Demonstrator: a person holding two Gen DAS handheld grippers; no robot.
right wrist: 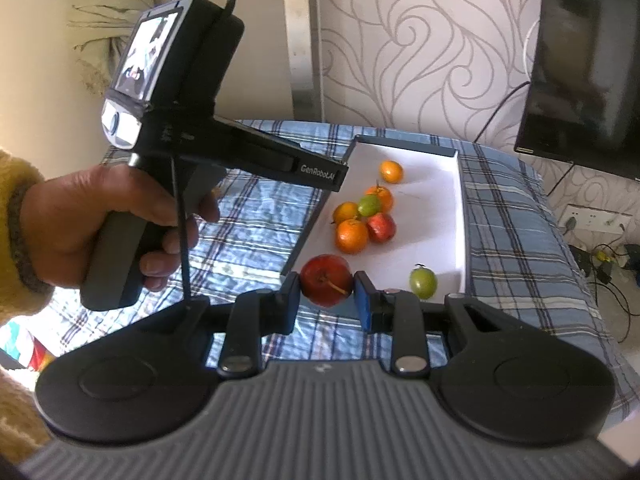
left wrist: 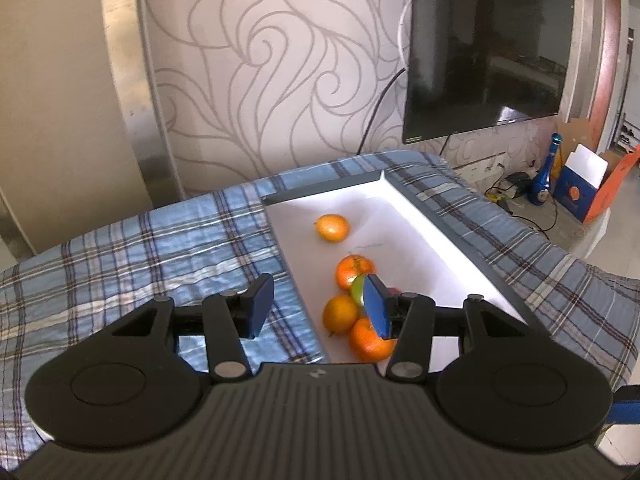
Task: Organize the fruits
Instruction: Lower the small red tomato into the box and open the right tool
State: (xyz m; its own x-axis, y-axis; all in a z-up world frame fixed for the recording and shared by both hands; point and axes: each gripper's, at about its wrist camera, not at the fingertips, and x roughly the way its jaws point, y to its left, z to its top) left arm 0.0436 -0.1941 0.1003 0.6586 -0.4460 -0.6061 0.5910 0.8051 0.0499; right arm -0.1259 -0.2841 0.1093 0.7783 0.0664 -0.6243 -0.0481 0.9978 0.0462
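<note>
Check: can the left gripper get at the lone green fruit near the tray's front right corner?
Probably yes. The left gripper is open and empty, and the green fruit sits apart from the pile with bare tray around it. The right gripper, holding a red fruit, hovers close beside it.

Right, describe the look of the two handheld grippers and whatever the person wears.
Both grippers, left gripper and right gripper, are black with blue finger pads, round discs either side and a ribbed grey base. Seen from the right wrist, the left one has a pistol handle, white "GenRobot.AI" lettering and a phone-like screen. A mustard-yellow knit sleeve shows.
</note>
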